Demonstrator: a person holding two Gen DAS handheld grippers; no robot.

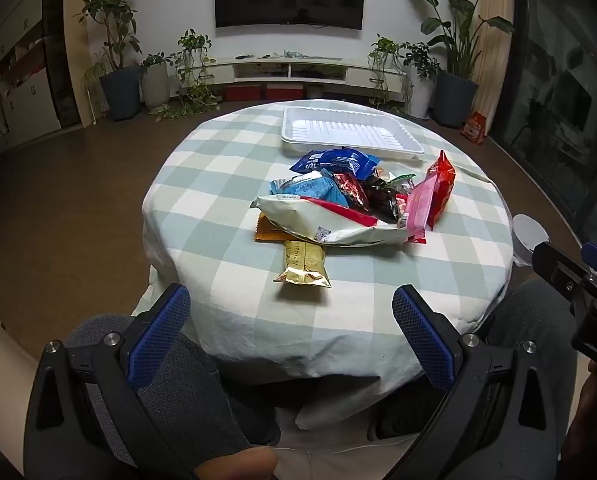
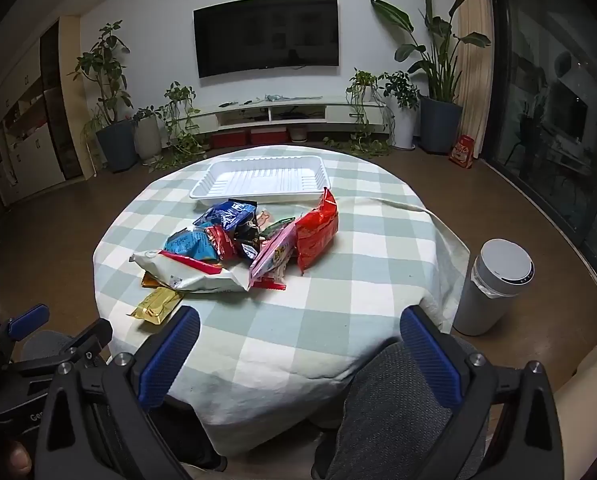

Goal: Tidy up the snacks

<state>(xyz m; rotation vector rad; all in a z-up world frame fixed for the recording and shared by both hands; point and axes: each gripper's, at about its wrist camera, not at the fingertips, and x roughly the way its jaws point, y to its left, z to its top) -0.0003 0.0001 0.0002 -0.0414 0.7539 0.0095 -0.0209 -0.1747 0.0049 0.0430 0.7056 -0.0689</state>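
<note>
A pile of snack packets (image 1: 358,196) (image 2: 242,248) lies mid-table on the checked cloth: a large white bag (image 1: 330,222), a gold packet (image 1: 304,266) nearest me, blue packets (image 1: 334,160), a red bag (image 1: 442,184) and a pink one (image 1: 416,208). An empty white tray (image 1: 350,132) (image 2: 260,180) sits behind the pile. My left gripper (image 1: 292,308) is open and empty, held before the table's near edge. My right gripper (image 2: 300,328) is open and empty, also at the near edge.
The round table (image 1: 226,176) has a green-and-white cloth hanging over its edge. A white bin (image 2: 494,284) stands on the floor to the right. My knees are under the near edge. A TV, cabinet and potted plants line the far wall.
</note>
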